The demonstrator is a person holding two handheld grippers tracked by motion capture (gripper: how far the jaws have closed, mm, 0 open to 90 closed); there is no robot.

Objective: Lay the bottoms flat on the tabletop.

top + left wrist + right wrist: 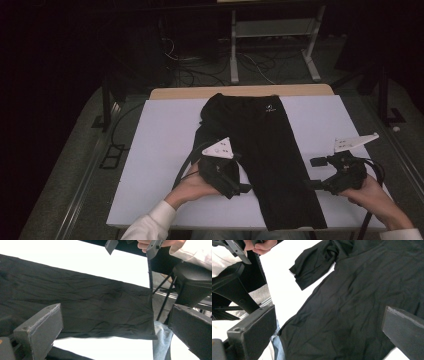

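A black garment (260,140) lies flat and lengthwise down the middle of the white table top (160,150), its hem at the near edge and a small white logo near its far end. My left gripper (241,172) hovers at the garment's left edge, jaws wide open and empty. In the left gripper view the left gripper (115,315) looks across the creased cloth (87,297) near the hem. My right gripper (315,173) hangs just off the garment's right edge, also open and empty. The right gripper (329,317) faces the cloth (362,290) and a folded sleeve (312,267).
The table's near edge runs under the garment's hem, with the person's jeans (161,345) and a dark chair (192,282) below it. Bare white surface lies left and right of the garment. Behind the table stand a white metal frame (272,30) and floor cables (200,75).
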